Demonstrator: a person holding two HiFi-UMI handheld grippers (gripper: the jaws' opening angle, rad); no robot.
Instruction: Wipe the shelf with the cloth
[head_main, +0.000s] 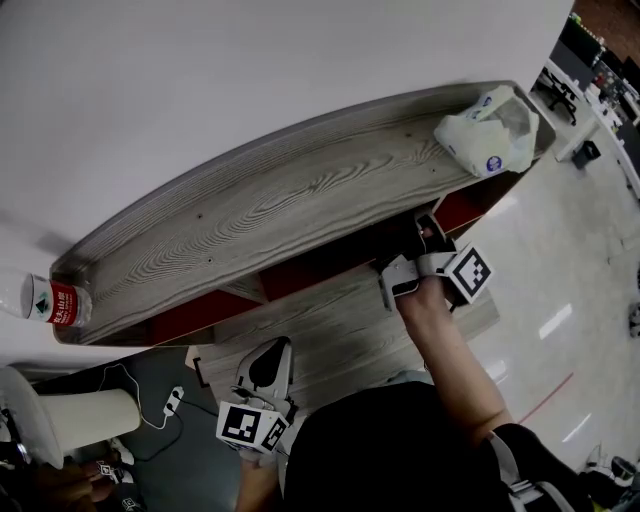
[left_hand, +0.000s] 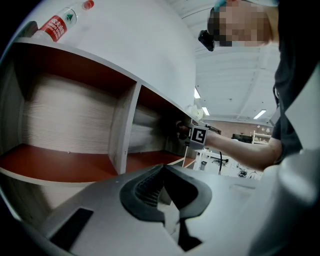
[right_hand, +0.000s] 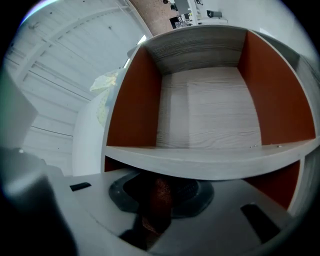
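Note:
The shelf unit (head_main: 300, 200) has a grey wood-grain top, red-brown side panels and wooden boards. My right gripper (head_main: 425, 240) reaches under the top into a right-hand compartment, so its tips are hidden in the head view. In the right gripper view the right gripper (right_hand: 159, 197) is shut on a dark brownish cloth (right_hand: 157, 205), just below the front edge of a shelf board (right_hand: 210, 164). My left gripper (head_main: 270, 365) hangs lower, in front of the unit and away from it. In its own view the left gripper (left_hand: 162, 192) is shut with nothing in it.
On the top's right end lies a white plastic bag (head_main: 490, 130). A water bottle with a red label (head_main: 55, 300) lies at the left end. Down at the left stands a white round object (head_main: 70, 410), with a cable and power strip (head_main: 172, 400) on the floor.

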